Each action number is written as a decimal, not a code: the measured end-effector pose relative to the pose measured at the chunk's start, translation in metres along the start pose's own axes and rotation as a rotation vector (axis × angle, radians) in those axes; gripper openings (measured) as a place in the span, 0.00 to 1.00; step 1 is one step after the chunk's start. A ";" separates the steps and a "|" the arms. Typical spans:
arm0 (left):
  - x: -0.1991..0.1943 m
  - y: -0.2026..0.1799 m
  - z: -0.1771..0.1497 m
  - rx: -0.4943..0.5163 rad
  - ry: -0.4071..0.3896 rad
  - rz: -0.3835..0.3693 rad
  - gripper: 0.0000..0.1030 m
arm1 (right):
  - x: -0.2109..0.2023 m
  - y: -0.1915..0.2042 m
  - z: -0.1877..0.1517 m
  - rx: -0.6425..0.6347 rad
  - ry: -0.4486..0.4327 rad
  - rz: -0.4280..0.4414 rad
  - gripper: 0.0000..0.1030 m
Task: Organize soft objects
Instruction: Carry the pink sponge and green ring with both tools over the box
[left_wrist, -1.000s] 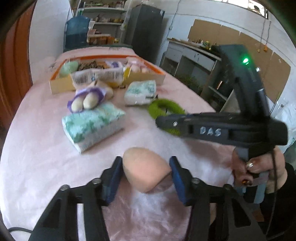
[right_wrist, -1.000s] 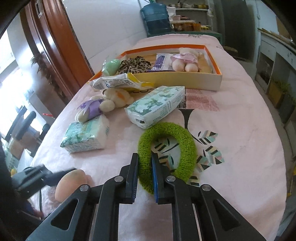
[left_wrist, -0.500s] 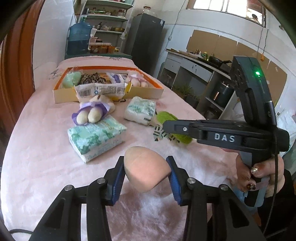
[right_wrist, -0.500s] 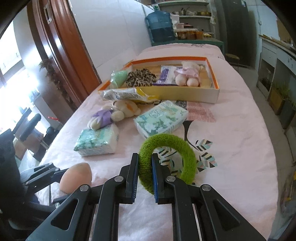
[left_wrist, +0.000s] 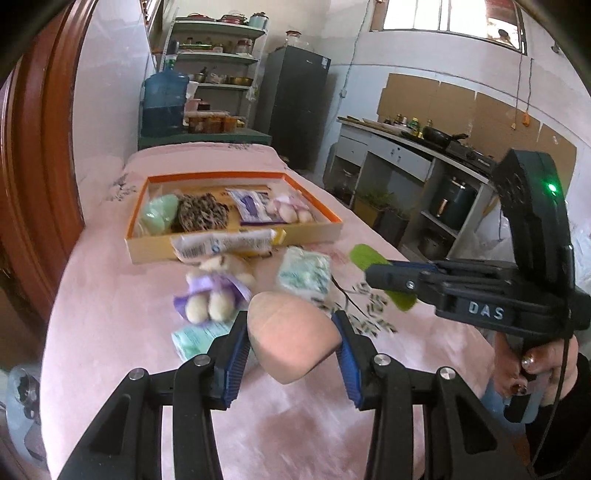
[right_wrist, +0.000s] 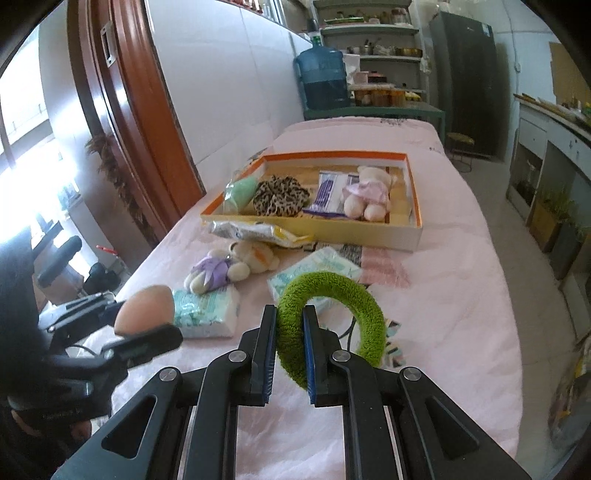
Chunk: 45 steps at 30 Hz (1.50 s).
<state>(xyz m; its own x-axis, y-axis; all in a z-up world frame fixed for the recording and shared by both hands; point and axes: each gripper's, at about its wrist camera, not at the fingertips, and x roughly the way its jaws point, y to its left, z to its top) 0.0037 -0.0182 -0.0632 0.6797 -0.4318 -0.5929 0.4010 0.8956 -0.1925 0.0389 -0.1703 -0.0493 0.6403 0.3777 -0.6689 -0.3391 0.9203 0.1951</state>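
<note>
My left gripper is shut on a peach egg-shaped sponge and holds it above the pink tablecloth; the sponge also shows in the right wrist view. My right gripper is shut on a fuzzy green ring, lifted off the table; the ring shows in the left wrist view. An orange-rimmed box at the far end holds a green sponge, a leopard scrunchie, a purple packet and a pink plush.
On the cloth in front of the box lie a plastic packet, a purple-dressed plush bear and two tissue packs. A wooden door frame stands left; kitchen counters stand right.
Both grippers have risen and moved forward toward the box, carrying the sponge and the green ring off the table. Both stayed shut.
</note>
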 end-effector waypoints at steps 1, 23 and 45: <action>0.001 0.002 0.003 -0.003 -0.002 0.004 0.43 | 0.000 0.000 0.002 -0.003 -0.002 -0.001 0.13; 0.027 0.037 0.072 -0.013 -0.077 0.128 0.43 | 0.016 -0.006 0.066 -0.057 -0.107 -0.018 0.13; 0.072 0.076 0.138 -0.047 -0.133 0.217 0.43 | 0.060 -0.019 0.135 -0.050 -0.152 0.015 0.13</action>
<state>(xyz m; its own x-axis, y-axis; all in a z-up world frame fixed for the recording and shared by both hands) 0.1680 0.0038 -0.0129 0.8229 -0.2368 -0.5164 0.2103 0.9714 -0.1104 0.1772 -0.1510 0.0037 0.7306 0.4057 -0.5491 -0.3808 0.9097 0.1655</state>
